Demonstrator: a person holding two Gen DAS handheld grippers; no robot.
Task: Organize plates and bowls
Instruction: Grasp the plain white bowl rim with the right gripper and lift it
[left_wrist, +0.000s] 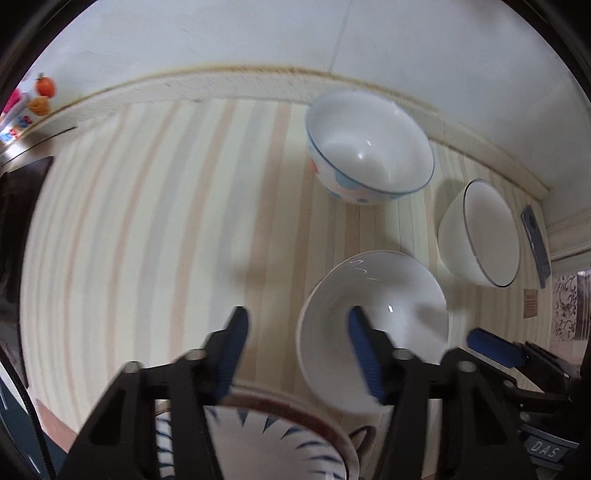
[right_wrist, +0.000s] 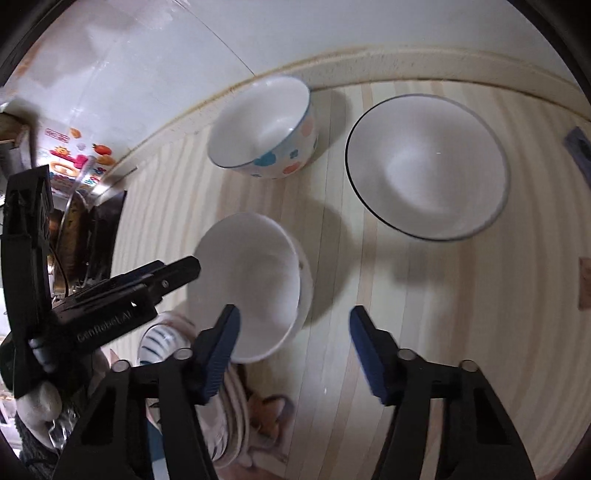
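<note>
A: Plain white bowl (right_wrist: 245, 284) sits atop the striped dish (left_wrist: 280, 439) at the worktop's (left_wrist: 147, 229) near edge, at six o'clock; a small stack appears started.

B: And the rest?

A: The flower-spotted bowl (right_wrist: 266, 127) stands at twelve o'clock by the wall, the dark-rimmed bowl (right_wrist: 428, 166) at two o'clock, each apart and unstacked. Judged from this, the sorting is only partly done.

B: The claws?

A: Left claw (left_wrist: 297, 350) hangs released, one finger over the white bowl's hollow, gripping nothing. Right claw (right_wrist: 291, 339) is spread wide and empty, one finger near the bowl's rim.
</note>
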